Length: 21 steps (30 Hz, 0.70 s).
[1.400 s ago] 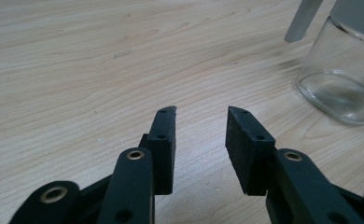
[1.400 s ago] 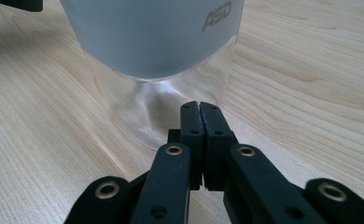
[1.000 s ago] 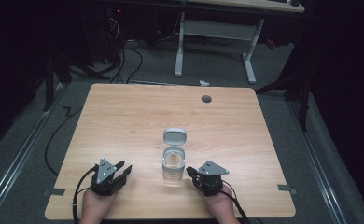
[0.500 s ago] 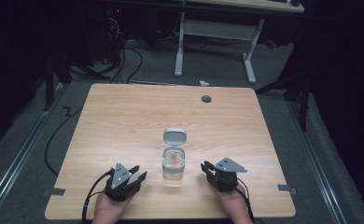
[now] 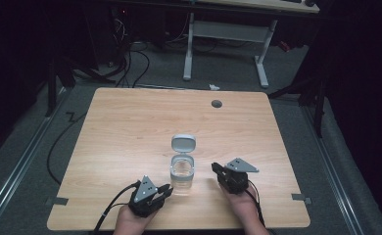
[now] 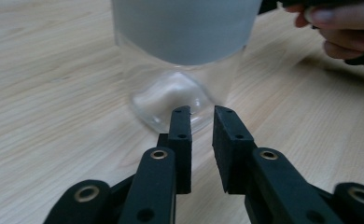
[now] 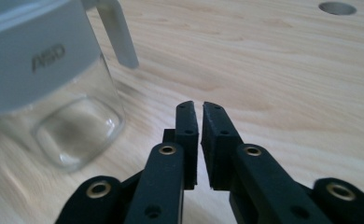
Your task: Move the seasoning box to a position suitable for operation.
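A clear square jar (image 5: 182,175) with a grey collar stands on the table near the front, its grey flip lid (image 5: 183,143) hanging open behind it. My left gripper (image 5: 165,189) lies low at the jar's front left, pointing at its base. In the left gripper view the jaws (image 6: 201,112) are a narrow gap apart with nothing between them, just short of the jar's glass bottom (image 6: 171,95). My right gripper (image 5: 216,169) rests to the right of the jar. Its jaws (image 7: 199,106) are nearly touching and empty, with the jar (image 7: 73,126) off to their left.
A round cable hole (image 5: 216,104) sits near the wooden table's (image 5: 130,127) far edge. The front edge runs just below both hands. The hand holding the right gripper (image 6: 346,32) appears past the jar. Cables and a white desk frame (image 5: 223,29) lie on the floor behind.
My left gripper has slid right, up to the jar's base, and its jaws have narrowed. My right gripper has shifted slightly right. The jar has stayed put.
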{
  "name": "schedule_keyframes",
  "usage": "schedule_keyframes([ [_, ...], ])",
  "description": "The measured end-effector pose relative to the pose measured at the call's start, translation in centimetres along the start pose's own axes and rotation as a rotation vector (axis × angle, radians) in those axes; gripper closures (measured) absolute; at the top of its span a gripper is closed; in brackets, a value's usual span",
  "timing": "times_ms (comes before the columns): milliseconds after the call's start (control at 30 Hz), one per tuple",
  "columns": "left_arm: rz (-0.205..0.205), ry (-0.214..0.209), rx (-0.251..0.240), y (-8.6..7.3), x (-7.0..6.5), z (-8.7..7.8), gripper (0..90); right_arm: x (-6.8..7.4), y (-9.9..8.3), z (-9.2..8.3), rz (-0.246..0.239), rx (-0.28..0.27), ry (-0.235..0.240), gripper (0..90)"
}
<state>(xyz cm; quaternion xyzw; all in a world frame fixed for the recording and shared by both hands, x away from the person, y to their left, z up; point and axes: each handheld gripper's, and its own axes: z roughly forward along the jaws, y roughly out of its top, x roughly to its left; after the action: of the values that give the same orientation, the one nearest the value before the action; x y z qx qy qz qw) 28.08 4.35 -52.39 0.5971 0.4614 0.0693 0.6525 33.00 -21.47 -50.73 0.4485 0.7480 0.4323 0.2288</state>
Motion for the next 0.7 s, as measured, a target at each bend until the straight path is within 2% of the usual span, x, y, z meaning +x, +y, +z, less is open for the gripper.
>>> schedule_keyframes([
  [67,0.013,-0.008,0.010,-0.4,-0.4,0.4,80.4,0.1,0.4,0.2,-0.008,-0.005,0.012,87.7],
  [100,0.027,-0.015,0.011,-0.7,-0.8,0.8,81.4,0.5,1.1,0.6,-0.021,-0.014,0.018,88.9],
  [267,0.019,-0.025,0.015,-0.9,-1.3,1.9,85.1,0.7,2.7,1.5,-0.027,-0.021,0.030,90.0],
  [300,0.026,-0.023,0.023,-1.0,-1.3,2.2,85.9,0.8,3.5,1.9,-0.043,-0.023,0.032,89.9],
  [400,0.023,-0.015,0.031,-1.2,-1.4,2.9,86.5,0.8,4.1,2.3,-0.053,-0.028,0.028,89.9],
  [700,0.022,-0.029,0.014,-1.5,-1.5,2.9,88.9,0.7,6.2,3.7,-0.060,-0.045,0.034,89.9],
])
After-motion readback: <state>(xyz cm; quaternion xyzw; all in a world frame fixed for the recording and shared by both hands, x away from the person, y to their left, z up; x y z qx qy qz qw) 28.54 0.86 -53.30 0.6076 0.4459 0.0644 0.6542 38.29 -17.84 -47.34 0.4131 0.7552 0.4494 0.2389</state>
